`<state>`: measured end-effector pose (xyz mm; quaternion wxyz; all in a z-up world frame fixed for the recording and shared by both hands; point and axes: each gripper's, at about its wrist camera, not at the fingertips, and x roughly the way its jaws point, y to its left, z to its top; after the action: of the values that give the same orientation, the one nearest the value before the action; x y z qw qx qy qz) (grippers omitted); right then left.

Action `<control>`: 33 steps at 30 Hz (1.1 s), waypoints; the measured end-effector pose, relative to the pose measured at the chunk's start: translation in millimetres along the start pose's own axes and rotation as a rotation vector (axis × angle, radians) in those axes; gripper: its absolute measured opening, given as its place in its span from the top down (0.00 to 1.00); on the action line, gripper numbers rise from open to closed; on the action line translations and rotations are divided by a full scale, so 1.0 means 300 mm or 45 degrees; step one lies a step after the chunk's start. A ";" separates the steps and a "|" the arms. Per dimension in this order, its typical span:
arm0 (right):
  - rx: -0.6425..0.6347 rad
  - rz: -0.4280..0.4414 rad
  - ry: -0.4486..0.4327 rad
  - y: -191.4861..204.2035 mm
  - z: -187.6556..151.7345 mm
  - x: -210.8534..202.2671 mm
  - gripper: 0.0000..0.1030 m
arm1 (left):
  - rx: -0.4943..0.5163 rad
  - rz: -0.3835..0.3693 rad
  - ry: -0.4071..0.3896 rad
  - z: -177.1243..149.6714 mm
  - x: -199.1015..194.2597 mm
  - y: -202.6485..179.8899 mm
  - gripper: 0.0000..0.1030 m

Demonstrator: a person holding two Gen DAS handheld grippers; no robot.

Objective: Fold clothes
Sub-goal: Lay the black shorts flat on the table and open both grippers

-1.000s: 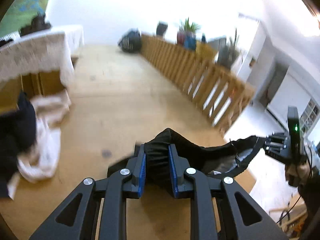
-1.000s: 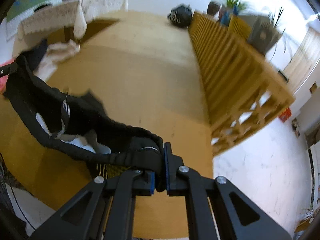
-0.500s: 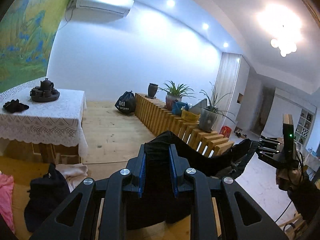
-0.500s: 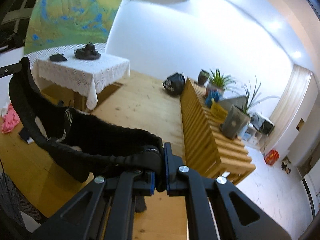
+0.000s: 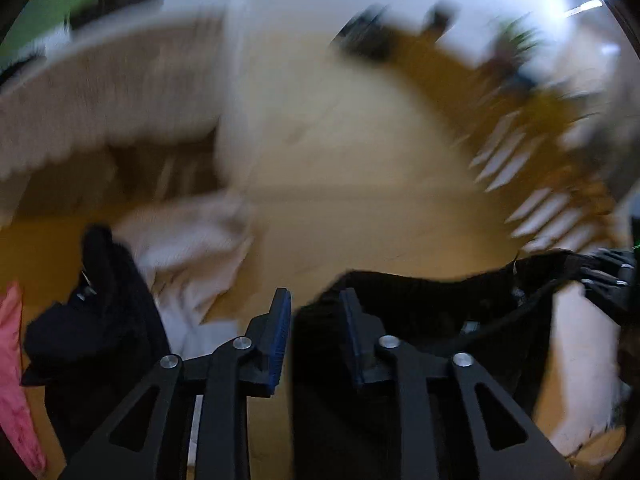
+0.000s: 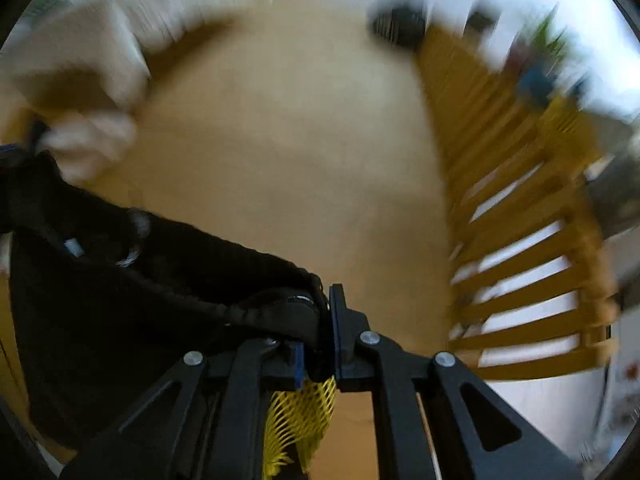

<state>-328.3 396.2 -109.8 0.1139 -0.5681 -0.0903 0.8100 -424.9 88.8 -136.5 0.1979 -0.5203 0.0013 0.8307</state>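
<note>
Black cloth is what you hold with both tongs: a black garment (image 5: 420, 300) that hangs stretched between them, up in the air over the wooden floor (image 5: 340, 200).

Your left gripper (image 5: 316, 320) has just let its jaws open a little. The garment sits between them and fills the gap, so it looks pinched, but the picture is blurry there and the grip may be loose. From there the cloth runs off to the right, to your right gripper (image 5: 608, 276) at the edge of the left wrist view.

In the right wrist view, your right gripper (image 6: 324, 320) has its jaws pressed almost together on the thick bunched edge of the garment (image 6: 160, 272). The rest of the cloth droops away to the left. Something made of yellow mesh (image 6: 300, 412) shows just under these jaws; what it is cannot be told.

On the floor to the left lies a heap of other clothes: a white cloth (image 5: 192, 240), a dark cloth (image 5: 100, 320) and a pink cloth (image 5: 12, 360) at the edge. Behind them stands a table with a pale lace cover (image 5: 100, 92). A wooden slatted rail (image 6: 520, 220) runs along the right side of the floor. Both pictures are smeared with blur.
</note>
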 end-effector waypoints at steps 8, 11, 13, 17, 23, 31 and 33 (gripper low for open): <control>-0.112 0.113 -0.002 0.021 -0.216 0.178 0.72 | 0.127 -0.046 0.138 -0.164 0.157 0.026 0.68; -0.009 0.201 -0.023 -0.071 -0.262 0.181 0.72 | 0.217 -0.078 0.188 -0.238 0.201 -0.036 0.65; 0.067 0.246 -0.037 -0.135 -0.260 0.181 0.69 | 0.256 -0.141 0.239 -0.289 0.239 -0.088 0.64; 0.003 0.091 -0.056 -0.158 -0.215 0.203 0.66 | 0.392 -0.124 0.263 -0.383 0.307 -0.192 0.64; -0.009 0.239 0.038 -0.067 -0.305 0.337 0.66 | 0.473 -0.082 0.258 -0.475 0.360 -0.245 0.62; -0.063 0.193 0.096 0.056 -0.468 0.375 0.66 | 0.434 -0.019 0.202 -0.611 0.303 -0.164 0.62; -0.026 0.222 0.121 0.052 -0.517 0.358 0.65 | 0.409 -0.020 0.190 -0.655 0.277 -0.124 0.62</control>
<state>-218.9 414.8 -263.3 0.0414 -0.6129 -0.0434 0.7879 -274.5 109.3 -291.1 0.2845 -0.5423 0.1446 0.7773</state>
